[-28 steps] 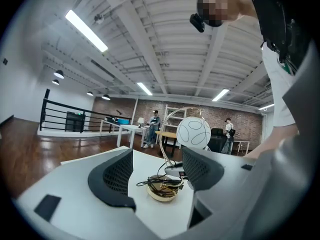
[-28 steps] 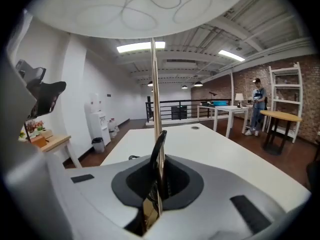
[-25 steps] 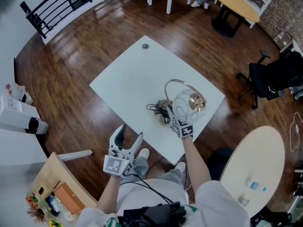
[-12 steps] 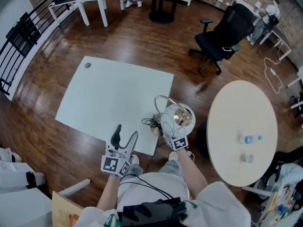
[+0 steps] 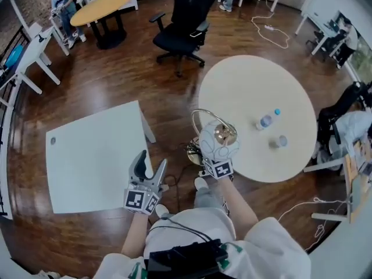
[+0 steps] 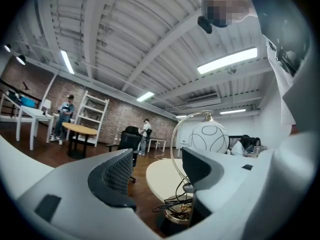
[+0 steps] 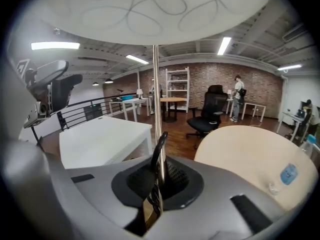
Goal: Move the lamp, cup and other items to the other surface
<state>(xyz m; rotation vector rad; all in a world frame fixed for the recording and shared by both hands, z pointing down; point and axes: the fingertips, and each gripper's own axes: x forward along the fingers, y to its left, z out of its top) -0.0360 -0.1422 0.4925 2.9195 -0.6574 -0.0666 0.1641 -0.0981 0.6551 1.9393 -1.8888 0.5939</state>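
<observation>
The lamp has a white globe [image 5: 218, 146] with dark swirls, a gold arc rod [image 5: 200, 116] and a gold base [image 5: 194, 153] wrapped in black cord. My right gripper [image 5: 213, 158] is shut on the rod [image 7: 156, 99] and holds the lamp in the air over the floor, at the round beige table's [image 5: 244, 92] near edge. A small cup [image 5: 281, 140] and a water bottle [image 5: 266, 121] stand on that table. My left gripper [image 5: 149, 163] is open and empty beside the white rectangular table [image 5: 87, 161]. Its view shows the lamp's globe [image 6: 208, 138] ahead between the jaws.
A black office chair [image 5: 183, 16] stands beyond the round table, with a yellow round table [image 5: 102, 7] at the far left. A white cable [image 5: 270, 28] lies on the wooden floor. People are at the room's edges. The white table [image 7: 102, 139] lies left of the lamp rod.
The view has swung from the white table to the round table. The lamp, still in my right gripper, has left the white table and now hangs by the round one. My left gripper stayed open.
</observation>
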